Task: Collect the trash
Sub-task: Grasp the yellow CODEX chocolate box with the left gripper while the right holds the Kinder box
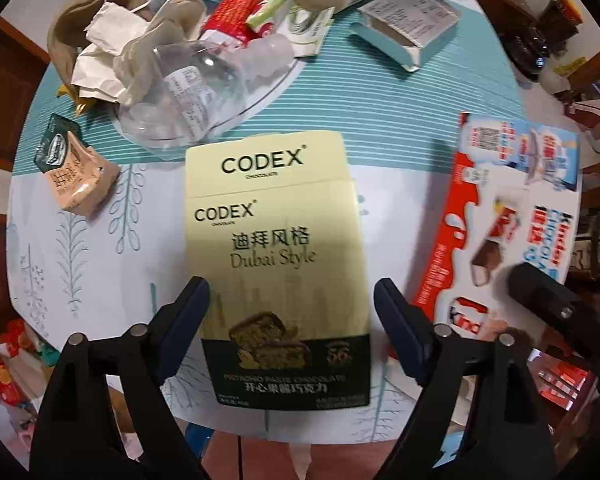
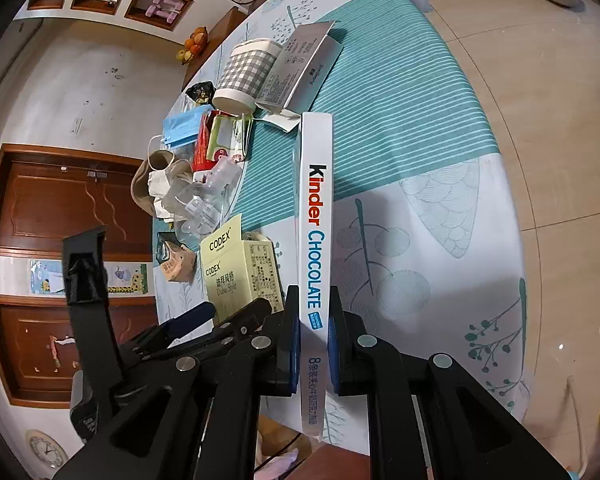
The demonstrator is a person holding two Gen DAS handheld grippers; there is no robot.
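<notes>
Left gripper (image 1: 292,308) points down w/ jaws wide apart, either side of a CODEX chocolate box (image 1: 276,264) lying on the table (image 1: 400,152). Right gripper (image 2: 313,340) is clamped on the thin edge of a Kinder Chocolate box (image 2: 316,216), just beside it.

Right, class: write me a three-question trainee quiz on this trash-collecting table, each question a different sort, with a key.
1. True or false: the right gripper is shut on the Kinder box.
2. Multiple choice: the Codex box between the open left gripper fingers is (A) pressed by both pads, (B) clear of both pads, (C) lifted off the table.
3. Fill in: the checked paper cup lies on its ____ in the trash pile.

Key: 1 true; 2 B; 3 side.
</notes>
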